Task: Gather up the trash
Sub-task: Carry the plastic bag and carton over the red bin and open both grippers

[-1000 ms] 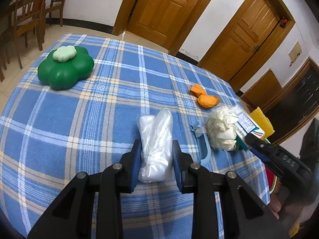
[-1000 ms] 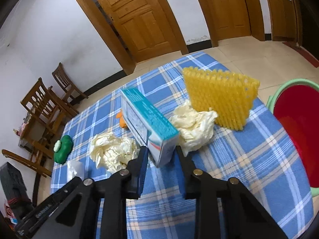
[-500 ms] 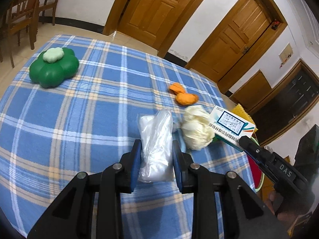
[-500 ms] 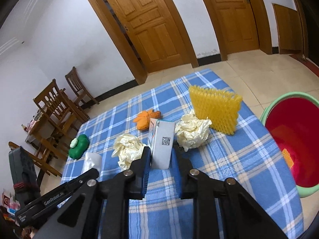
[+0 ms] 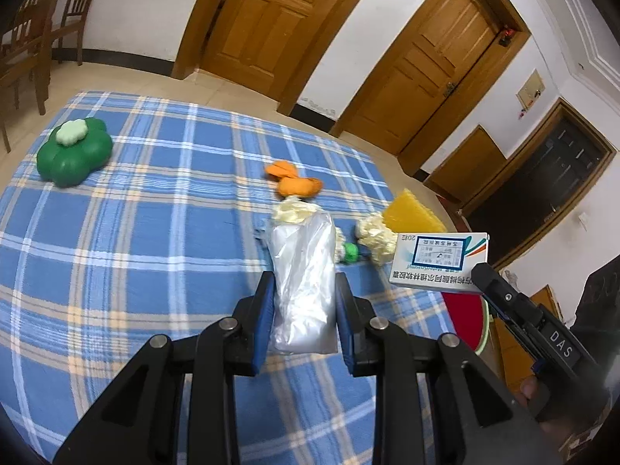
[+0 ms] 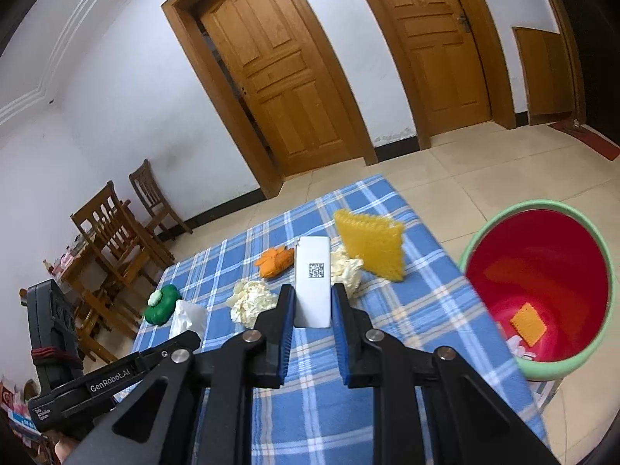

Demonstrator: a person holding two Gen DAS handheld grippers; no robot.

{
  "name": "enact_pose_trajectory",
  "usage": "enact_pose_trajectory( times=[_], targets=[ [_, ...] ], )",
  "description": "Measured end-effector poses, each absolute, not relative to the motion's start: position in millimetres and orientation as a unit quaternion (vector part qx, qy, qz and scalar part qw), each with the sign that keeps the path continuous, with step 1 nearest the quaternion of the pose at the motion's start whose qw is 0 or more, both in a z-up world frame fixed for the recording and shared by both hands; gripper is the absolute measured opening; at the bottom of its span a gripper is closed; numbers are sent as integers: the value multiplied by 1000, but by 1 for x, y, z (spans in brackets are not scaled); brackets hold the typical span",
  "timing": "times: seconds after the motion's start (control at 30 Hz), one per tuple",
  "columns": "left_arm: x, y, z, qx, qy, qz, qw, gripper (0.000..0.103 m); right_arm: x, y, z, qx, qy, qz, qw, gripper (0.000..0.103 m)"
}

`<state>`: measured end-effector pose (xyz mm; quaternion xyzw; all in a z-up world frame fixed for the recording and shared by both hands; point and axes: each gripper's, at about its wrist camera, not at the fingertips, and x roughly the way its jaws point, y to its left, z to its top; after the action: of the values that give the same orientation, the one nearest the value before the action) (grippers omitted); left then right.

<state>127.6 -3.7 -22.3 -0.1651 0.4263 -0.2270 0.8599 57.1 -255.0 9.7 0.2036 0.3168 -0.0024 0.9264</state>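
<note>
My left gripper (image 5: 304, 290) is shut on a clear plastic bag (image 5: 304, 271), held above the blue plaid table (image 5: 135, 240). My right gripper (image 6: 312, 306) is shut on a white and teal carton box (image 6: 313, 281), lifted above the table; the box also shows in the left wrist view (image 5: 440, 261). A red bin with a green rim (image 6: 542, 283) stands on the floor right of the table, with a yellow piece inside. Crumpled cream paper balls (image 6: 250, 302) (image 6: 347, 267), orange peel (image 6: 275, 261) and a yellow mesh pad (image 6: 370, 244) lie on the table.
A green flower-shaped container (image 5: 73, 151) sits at the table's far left. Wooden chairs (image 6: 116, 232) stand beyond the table. Wooden doors (image 5: 267, 19) line the wall. The bin's rim shows past the table edge in the left wrist view (image 5: 482, 329).
Both grippers have risen with their loads. The box has lifted off the table and turned end-on to the right camera. The bin has come into fuller view at the right.
</note>
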Motion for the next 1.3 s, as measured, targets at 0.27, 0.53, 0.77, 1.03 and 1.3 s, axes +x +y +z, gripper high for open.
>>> enact_pose_trajectory(
  times=[0.27,0.53,0.77,1.03,1.3],
  targets=[
    [114,-27,-10,-154,433,-247,853,29,28,-281,23,214,296,-28,930,21],
    [104,-65,0,-135,442,-281,841,29,3,-312,33,218,274,-67,934,21],
    [103,-101,4,-114,447,-313,830,29,-9,-348,29,236,268,-104,928,21],
    [109,-157,2,-80,459,-349,813,29,-22,-382,19,257,266,-141,919,21],
    [112,-208,-6,-42,462,-380,800,29,-30,-414,6,274,268,-163,909,21]
  ],
)
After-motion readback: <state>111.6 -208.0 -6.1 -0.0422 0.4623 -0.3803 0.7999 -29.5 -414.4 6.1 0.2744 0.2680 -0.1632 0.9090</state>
